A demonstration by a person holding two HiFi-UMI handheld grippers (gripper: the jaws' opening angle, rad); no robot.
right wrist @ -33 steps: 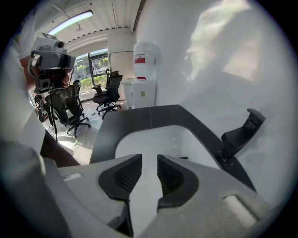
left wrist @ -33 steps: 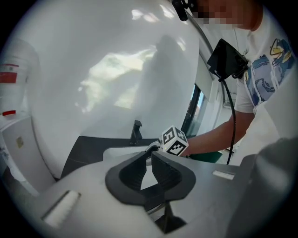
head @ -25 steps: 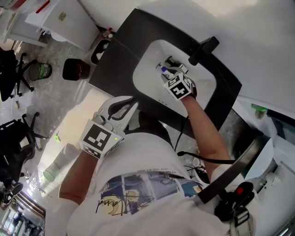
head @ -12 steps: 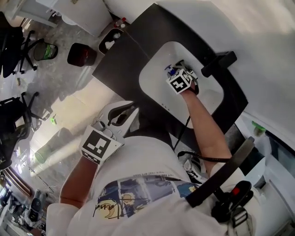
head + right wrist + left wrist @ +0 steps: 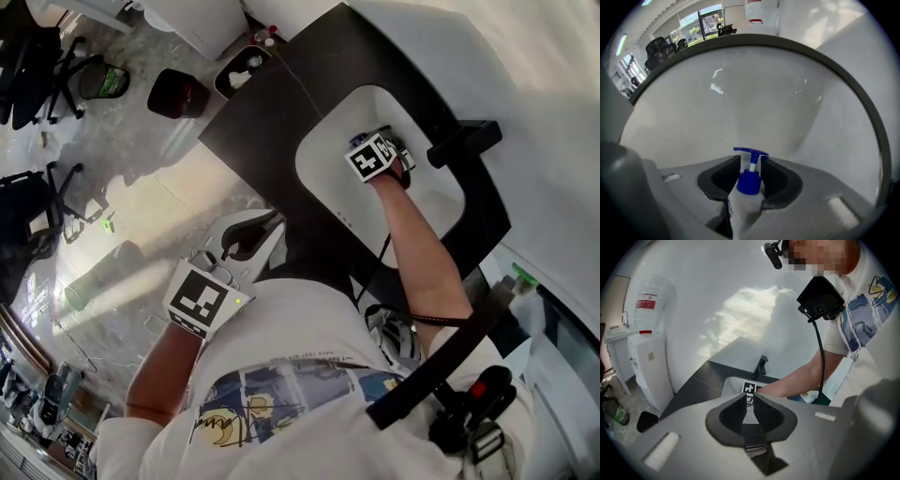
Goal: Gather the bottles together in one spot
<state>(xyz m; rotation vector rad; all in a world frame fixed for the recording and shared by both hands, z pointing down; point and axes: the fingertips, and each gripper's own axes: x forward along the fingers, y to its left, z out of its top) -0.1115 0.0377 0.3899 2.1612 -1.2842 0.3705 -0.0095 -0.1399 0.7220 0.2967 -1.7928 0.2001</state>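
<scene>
Movement is all on the person's right side. The right gripper (image 5: 751, 161) has sunk well down into the white basin (image 5: 323, 169) set in the dark counter (image 5: 267, 122). From above, its marker cube (image 5: 372, 157) now sits lower inside the bowl, beside the black tap (image 5: 464, 141), than it did a moment back. Its jaws are clamped on a white pump bottle (image 5: 749, 183) with a blue cap and pump head. The bottle lies along the jaws, pump end leading, and points steeply down at the basin's curved wall, which fills the right gripper view. I cannot tell whether the pump head touches the white surface yet; it looks close but apart.

The left gripper (image 5: 749, 396) has barely shifted. It hangs at the counter's near edge by the person's waist, jaws drawn together to a thin slit with nothing in it, pointed across towards the sink.

To my eye the bottle is on its way down to be set in the basin, which would make the bowl the gathering spot. That is a guess, since no second bottle shows inside the basin in any view. If so, what is needed next is a gentle set-down and release. A bottle put down pump-first on a sloped, slick wall is likely to tip or slide.
</scene>
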